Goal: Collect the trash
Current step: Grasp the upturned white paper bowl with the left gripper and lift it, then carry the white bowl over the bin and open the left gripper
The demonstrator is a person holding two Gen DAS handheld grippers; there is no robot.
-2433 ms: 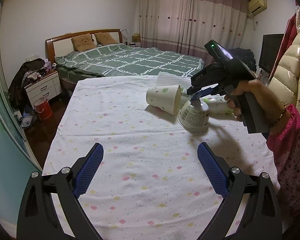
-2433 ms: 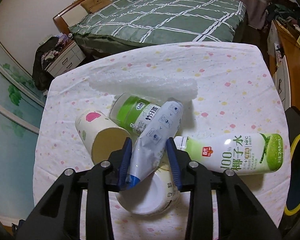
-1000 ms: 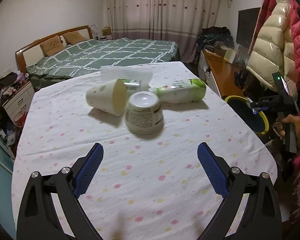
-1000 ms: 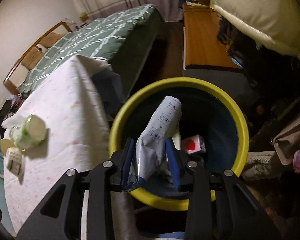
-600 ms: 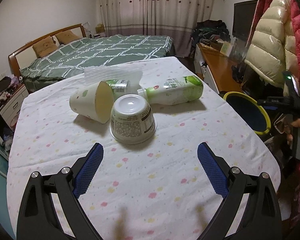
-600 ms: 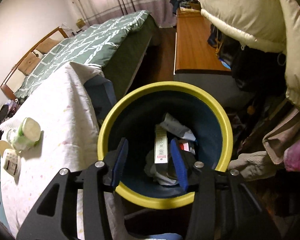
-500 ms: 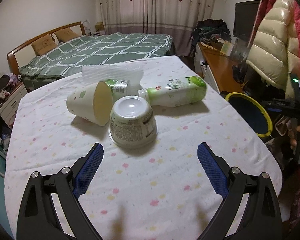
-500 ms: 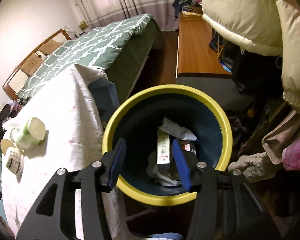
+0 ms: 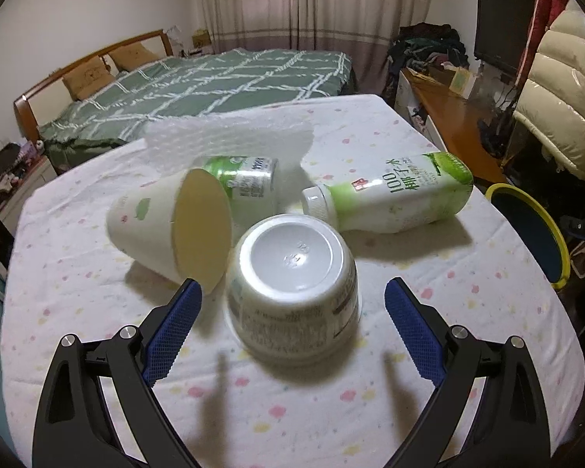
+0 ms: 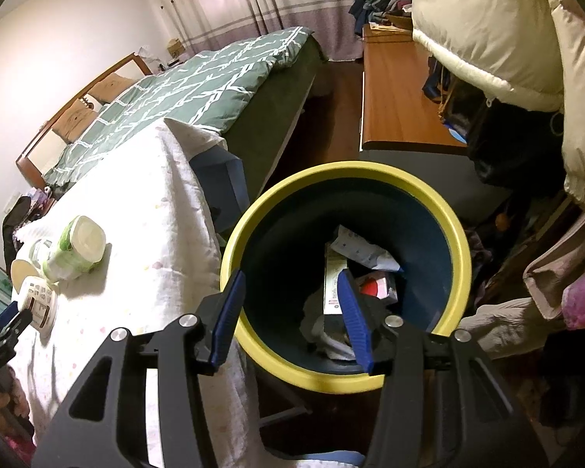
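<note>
Straddling the upturned tub (image 9: 292, 292), the left gripper (image 9: 292, 312) has its jaws spread wide and empty, blue pads clear on either side. The tub sits dead ahead between the fingertips, base up, squat and round, so no long axis to line up. Just beyond and left lies the paper cup (image 9: 171, 222), its rim almost against the left pad (image 9: 171, 323): that could get nudged. Farther out, the green bottle (image 9: 390, 195) lies crosswise. Over at the right gripper (image 10: 288, 312), jaws part-open, nothing held, hanging above the yellow-rimmed bin (image 10: 458, 241); left is clearly nearer the tub.
</note>
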